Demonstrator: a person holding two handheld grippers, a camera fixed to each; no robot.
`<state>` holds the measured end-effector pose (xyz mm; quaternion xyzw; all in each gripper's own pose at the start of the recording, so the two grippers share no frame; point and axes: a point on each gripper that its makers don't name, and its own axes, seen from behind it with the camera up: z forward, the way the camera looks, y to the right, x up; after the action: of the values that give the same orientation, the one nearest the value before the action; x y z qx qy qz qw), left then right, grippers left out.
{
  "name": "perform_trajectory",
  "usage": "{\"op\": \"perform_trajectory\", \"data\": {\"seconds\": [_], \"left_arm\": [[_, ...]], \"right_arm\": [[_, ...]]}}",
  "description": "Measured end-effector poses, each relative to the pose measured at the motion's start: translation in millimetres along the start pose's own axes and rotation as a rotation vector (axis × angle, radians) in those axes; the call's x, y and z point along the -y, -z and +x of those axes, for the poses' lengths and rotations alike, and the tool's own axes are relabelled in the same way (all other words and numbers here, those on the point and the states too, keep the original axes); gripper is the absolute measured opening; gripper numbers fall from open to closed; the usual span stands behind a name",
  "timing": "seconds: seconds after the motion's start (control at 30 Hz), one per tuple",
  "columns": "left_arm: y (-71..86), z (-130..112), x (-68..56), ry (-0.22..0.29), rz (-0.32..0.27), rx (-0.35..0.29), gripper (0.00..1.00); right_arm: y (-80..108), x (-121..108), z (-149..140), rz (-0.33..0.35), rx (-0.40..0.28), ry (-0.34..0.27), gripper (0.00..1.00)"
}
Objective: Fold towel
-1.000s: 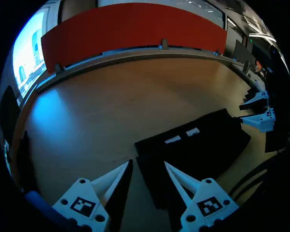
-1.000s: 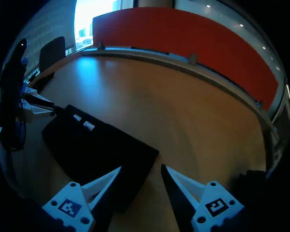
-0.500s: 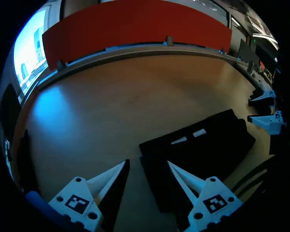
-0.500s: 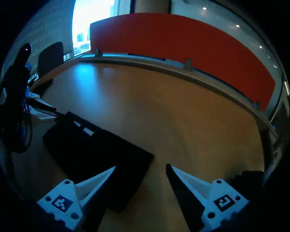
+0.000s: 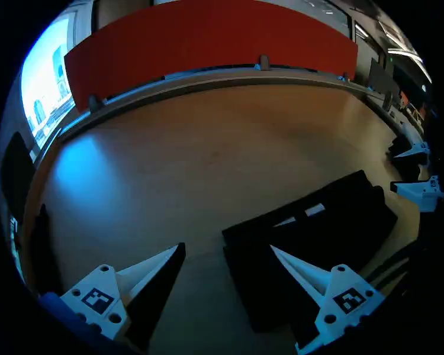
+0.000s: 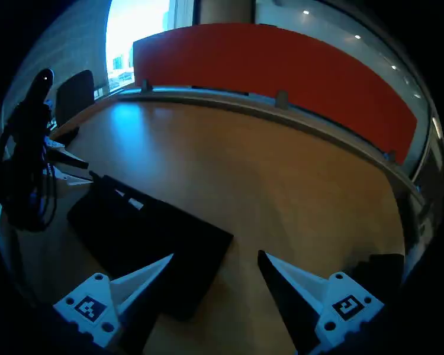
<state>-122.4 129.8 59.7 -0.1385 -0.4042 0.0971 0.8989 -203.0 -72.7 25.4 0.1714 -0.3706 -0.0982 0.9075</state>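
The left gripper [image 5: 227, 248] has its fingers spread wide with nothing between them, above a wooden table [image 5: 192, 154]. The black towel [image 5: 334, 234], folded into a thick oblong, lies flat on the table ahead of these fingers and off toward the right-hand one. That finger's tip overlaps the towel's near edge in the left gripper view, though I cannot tell whether it touches the cloth; the left-hand finger is over bare wood. Two small white labels [image 5: 314, 209] sit on the top fold, just beyond the right-hand fingertip. The right gripper [image 6: 216, 255] is likewise wide open and empty. From its fingers the towel lies ahead and toward the left-hand one, with a near corner running under that fingertip, while the right-hand finger is over bare wood. Past the towel's far end in the left gripper view, well to the right of the fingers, the right gripper's white fingers [image 5: 422, 193] show, set apart. A red partition [image 6: 281, 65] runs along the table's far edge, well ahead of both pairs of fingers.
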Motion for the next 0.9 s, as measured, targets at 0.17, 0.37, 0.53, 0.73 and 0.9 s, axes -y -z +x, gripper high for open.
{"op": "perform_trajectory", "data": {"seconds": [0.17,0.37,0.53,0.73,0.9], "left_arm": [[-3.5,5.5,3.0,0.004,0.008,-0.003,0.95],[-8.1,10.4,4.9,0.001,0.01,0.001,0.95],[-11.9,13.4,6.0,0.0,0.01,0.004,0.95],[-15.2,14.3,7.8,0.007,0.009,0.011,0.95],[-18.5,14.9,9.8,0.014,0.011,0.016,0.95]], "right_arm": [[3.2,0.4,-0.6,0.001,-0.004,-0.007,1.0],[7.5,0.6,0.3,0.001,-0.011,-0.01,1.0],[12.5,1.4,2.5,0.005,-0.02,-0.011,1.0],[16.9,0.7,2.8,0.006,-0.025,-0.011,0.99],[19.4,0.2,3.2,0.007,-0.03,-0.012,1.0]]}}
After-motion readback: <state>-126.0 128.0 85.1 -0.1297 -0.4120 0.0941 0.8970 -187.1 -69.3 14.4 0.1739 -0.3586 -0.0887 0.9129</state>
